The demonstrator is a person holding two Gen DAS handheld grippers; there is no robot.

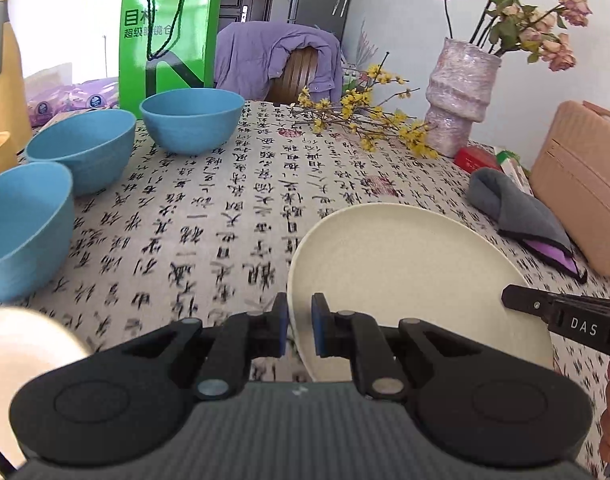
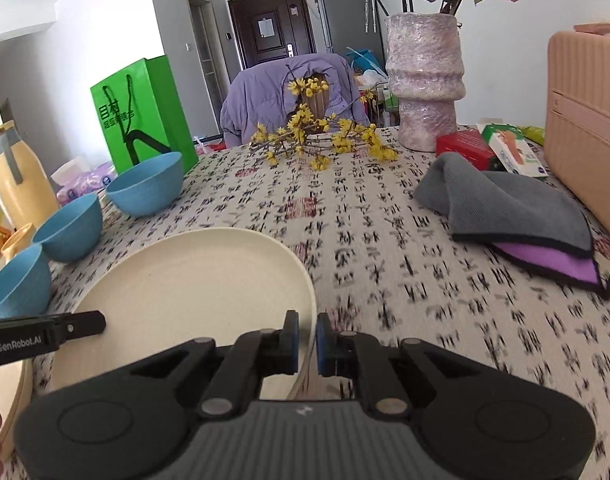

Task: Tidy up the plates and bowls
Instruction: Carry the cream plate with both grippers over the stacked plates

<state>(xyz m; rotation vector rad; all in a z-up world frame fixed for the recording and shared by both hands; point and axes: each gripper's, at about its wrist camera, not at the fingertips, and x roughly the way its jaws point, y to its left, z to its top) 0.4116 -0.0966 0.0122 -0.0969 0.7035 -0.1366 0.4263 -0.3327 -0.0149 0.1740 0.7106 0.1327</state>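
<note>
The left gripper (image 1: 299, 326) is clamped on the left rim of the cream plate (image 1: 409, 280), and the right gripper (image 2: 307, 344) is clamped on its right rim, so the plate hangs between both, over the near part of the tabletop (image 1: 241, 208) (its cloth is printed with black characters). Three blue bowls (image 1: 79, 148) stand in a row along the left edge, with a green paper bag (image 1: 169, 36) behind them near the far left corner. A folded grey cloth (image 2: 509, 204) lies toward the right edge.
</note>
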